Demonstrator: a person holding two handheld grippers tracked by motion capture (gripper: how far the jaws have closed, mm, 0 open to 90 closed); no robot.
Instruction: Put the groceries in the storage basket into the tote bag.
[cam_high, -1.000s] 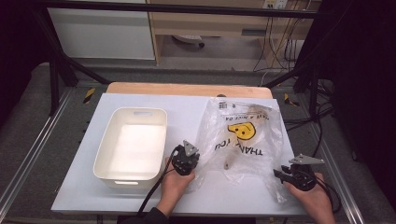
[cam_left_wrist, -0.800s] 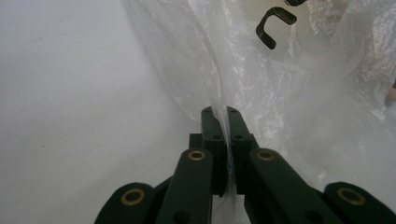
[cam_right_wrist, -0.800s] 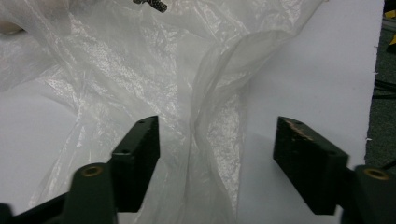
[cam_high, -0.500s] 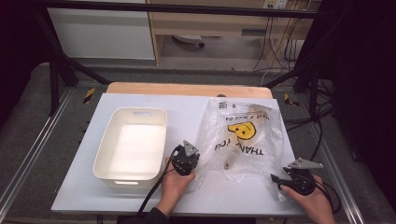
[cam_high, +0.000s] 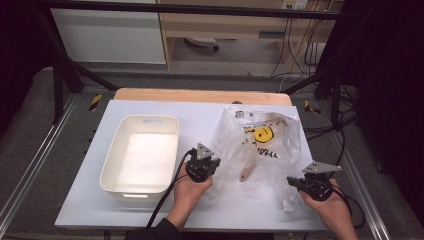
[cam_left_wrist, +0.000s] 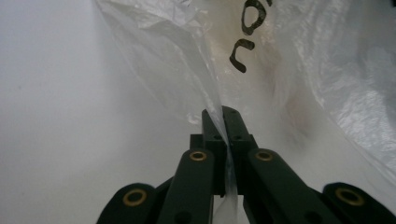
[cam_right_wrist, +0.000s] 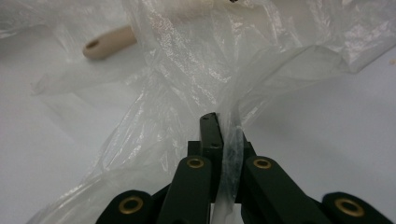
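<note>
Now right claw (cam_high: 291, 182) clamps bag (cam_high: 265, 150).

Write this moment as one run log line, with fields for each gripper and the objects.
left gripper: shut on thin clear plastic bag | right gripper: just closed on bag edge | wooden-handled tool: inside bag | white plastic tub: empty

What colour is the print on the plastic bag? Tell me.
Yellow smiley face with black lettering on the clear plastic bag; it shows best in the high view.

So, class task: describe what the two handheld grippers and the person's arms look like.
Both the left gripper and right gripper are black, each topped by a grey three-cornered plate, with brass-coloured pivot rings on the jaws and a black cable. A dark sleeve covers the left forearm.
</note>
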